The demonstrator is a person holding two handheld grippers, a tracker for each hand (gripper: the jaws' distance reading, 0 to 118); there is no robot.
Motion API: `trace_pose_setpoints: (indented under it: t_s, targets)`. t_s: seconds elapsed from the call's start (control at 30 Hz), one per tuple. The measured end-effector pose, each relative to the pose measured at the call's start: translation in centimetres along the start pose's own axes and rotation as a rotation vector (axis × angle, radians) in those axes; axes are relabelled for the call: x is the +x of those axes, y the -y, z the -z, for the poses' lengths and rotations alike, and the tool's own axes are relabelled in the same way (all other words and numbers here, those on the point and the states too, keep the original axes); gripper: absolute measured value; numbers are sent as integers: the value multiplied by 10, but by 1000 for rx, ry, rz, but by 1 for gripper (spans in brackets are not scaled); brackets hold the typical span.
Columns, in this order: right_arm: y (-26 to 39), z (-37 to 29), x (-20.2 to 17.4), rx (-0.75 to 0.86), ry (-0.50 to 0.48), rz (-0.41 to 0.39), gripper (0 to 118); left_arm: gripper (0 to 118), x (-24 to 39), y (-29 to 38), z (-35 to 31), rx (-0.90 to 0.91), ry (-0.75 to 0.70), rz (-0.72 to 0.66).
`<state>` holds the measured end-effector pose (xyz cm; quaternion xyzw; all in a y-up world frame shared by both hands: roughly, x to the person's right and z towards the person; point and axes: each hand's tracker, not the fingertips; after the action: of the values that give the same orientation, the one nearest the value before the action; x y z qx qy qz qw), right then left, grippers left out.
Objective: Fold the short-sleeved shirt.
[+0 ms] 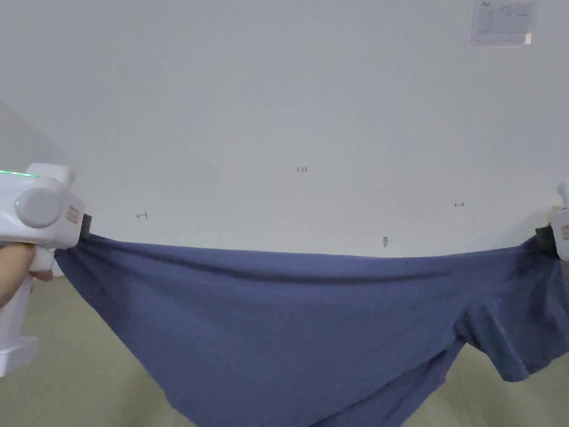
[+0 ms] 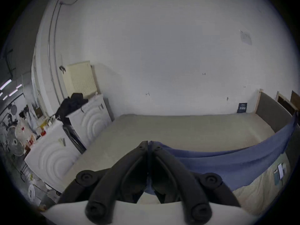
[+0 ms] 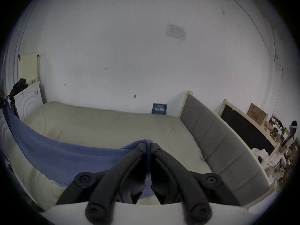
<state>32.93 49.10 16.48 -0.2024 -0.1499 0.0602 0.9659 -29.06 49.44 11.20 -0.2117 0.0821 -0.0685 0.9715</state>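
The left claw (image 2: 148,145) is clenched on one end of the blue shirt's (image 1: 289,328) top edge, both jaws pressed together over the cloth; the right claw (image 3: 149,143) pinches the opposite end the same way. Between them the shirt hangs in the air above the beige bed (image 3: 105,127), sagging in the middle, one short sleeve (image 1: 511,344) dangling near the right claw. It looks light, limp and stretchy, so it will drape and swing. Which edge is gripped is hard to tell, possibly the hem. Pinching corners seems best.
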Motion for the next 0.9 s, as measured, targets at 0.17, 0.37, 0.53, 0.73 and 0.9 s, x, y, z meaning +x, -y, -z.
trace_pose_setpoints:
  t_s: [0.17,0.37,0.53,0.73,0.9]
  targets:
    - [-38,40,-10,26,42,21,3,3,15,-30,40,25,-58,-13]
    - [-45,96,-24,15,73,32,3,3,37,-32,99,16,-105,-15]
    - [-21,138,-38,6,87,13,3,3,51,-7,146,-17,-126,-21]
    - [52,164,-46,-91,60,11,3,3,61,59,179,-114,-86,10]
    - [139,125,-37,-143,9,73,3,3,58,137,158,-208,9,-6]
